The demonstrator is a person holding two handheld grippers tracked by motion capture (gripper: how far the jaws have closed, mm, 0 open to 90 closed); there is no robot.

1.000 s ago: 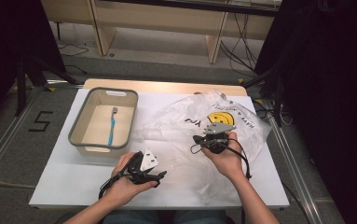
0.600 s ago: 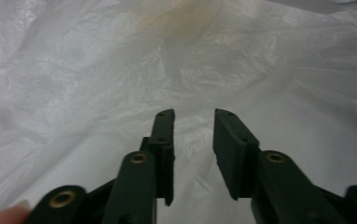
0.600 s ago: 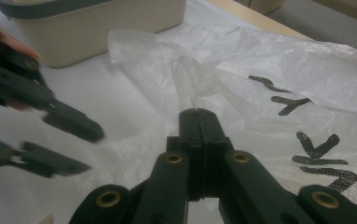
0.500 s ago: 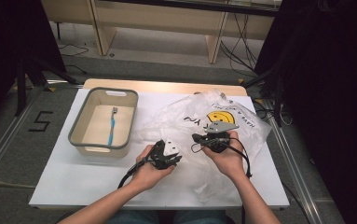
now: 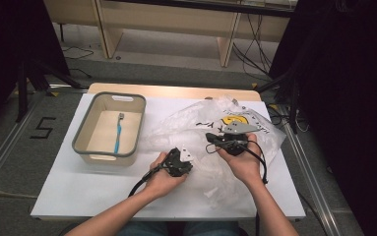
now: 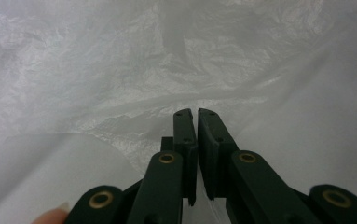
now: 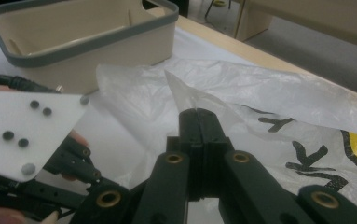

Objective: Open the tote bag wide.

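Plastic bags: one, a crinkled clear bag (image 5: 210,132) with a yellow smiley print, spread over the middle of the worktop (image 5: 78,191).
Baskets: one, a beige basket (image 5: 85,130) with a grey rim, near the left edge.
Toothbrushes: one, a blue toothbrush (image 5: 118,132), lying in the basket.
Grippers: two, a left gripper (image 5: 185,156) and a right gripper (image 5: 209,137), both on the bag.
Hands: two.

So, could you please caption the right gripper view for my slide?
Right gripper shut on a fold of the plastic bag, beige basket behind.
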